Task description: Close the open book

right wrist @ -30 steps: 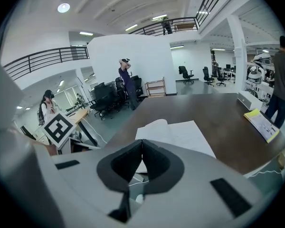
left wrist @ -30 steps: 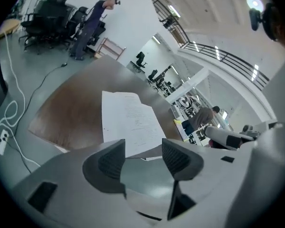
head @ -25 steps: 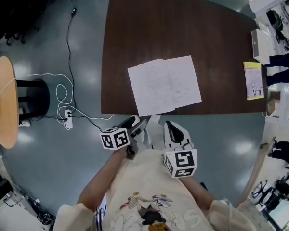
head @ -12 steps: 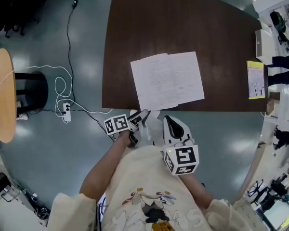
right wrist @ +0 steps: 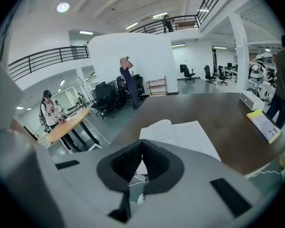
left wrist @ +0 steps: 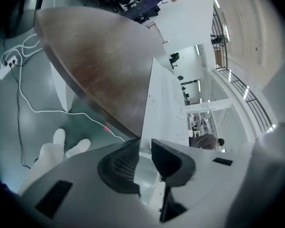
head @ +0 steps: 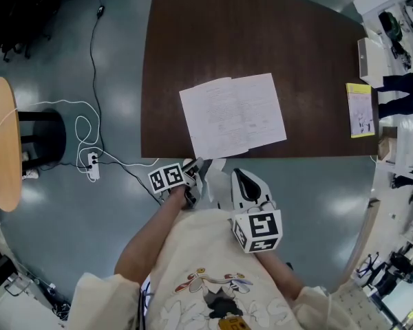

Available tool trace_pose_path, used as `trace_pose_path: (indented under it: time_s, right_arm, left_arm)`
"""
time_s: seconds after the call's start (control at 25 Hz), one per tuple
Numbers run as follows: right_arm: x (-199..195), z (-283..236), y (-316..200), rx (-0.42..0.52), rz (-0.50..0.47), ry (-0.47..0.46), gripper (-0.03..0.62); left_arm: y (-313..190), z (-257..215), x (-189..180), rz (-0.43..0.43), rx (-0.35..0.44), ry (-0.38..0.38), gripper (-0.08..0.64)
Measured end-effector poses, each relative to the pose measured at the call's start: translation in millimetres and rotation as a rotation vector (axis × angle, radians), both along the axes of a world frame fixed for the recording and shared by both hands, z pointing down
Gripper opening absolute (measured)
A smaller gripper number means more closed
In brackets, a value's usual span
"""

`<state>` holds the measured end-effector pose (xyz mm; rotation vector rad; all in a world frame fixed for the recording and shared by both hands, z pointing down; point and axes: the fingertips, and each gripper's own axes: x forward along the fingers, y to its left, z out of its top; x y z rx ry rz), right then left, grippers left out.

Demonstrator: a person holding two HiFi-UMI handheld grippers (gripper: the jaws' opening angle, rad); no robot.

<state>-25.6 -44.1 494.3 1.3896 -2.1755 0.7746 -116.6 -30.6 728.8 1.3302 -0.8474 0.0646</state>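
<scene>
The open book (head: 233,115) lies flat with white pages up at the near edge of the dark brown table (head: 193,33). Its near left corner reaches the table's edge. My left gripper (head: 202,167) is just in front of that corner. In the left gripper view the book (left wrist: 164,99) rises straight beyond the left gripper (left wrist: 145,144), whose jaws are closing with a narrow gap still between them. I cannot tell whether the page corner is inside the gap. My right gripper (head: 239,177) hangs shut off the table's front edge, aimed at the book (right wrist: 180,134) past the right gripper (right wrist: 142,144).
A yellow booklet (head: 360,110) and a white box (head: 369,59) sit at the table's right end, where a person (head: 403,95) stands. On the floor to the left are a power strip with cables (head: 91,165) and a round wooden table (head: 1,143).
My left gripper has sunk toward the book's near left corner and rolled, and its jaws have narrowed from wide open. The right gripper has stayed put.
</scene>
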Motion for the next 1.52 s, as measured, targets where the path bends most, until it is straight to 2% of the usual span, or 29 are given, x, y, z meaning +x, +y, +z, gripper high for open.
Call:
trace_pose_path:
  time_s: [0.04,0.08,0.4,0.6,0.96,1.28,1.52]
  right_arm:
    - [1,0,0,0.001,0.002,-0.001,0.006]
    - [1,0,1,0.001,0.004,-0.001,0.006]
    - [1,-2,6,0.001,0.012,-0.015,0.006]
    - [1,-4,7,0.009,0.024,-0.015,0.006]
    - [12,-14,-3,0.038,0.054,-0.011,0.006]
    - [35,-13,0,0.042,0.120,-0.004,0.006]
    - [56,-17,5,0.048,0.202,-0.002,0.006]
  left_arm:
    - [1,0,-2,0.006,0.010,-0.022,0.053]
    - [2,-1,-2,0.013,0.020,-0.026,0.041]
    - [1,-23,-4,-0.003,0.066,0.034,0.009]
    - [0,-54,-3,0.030,0.138,0.051,0.008]
    - [-3,-105,20,0.205,0.300,-0.007,0.008]
    - [-15,-139,66,0.342,0.417,0.011,0.008]
    - [-38,-152,111,0.424,0.460,0.059,0.008]
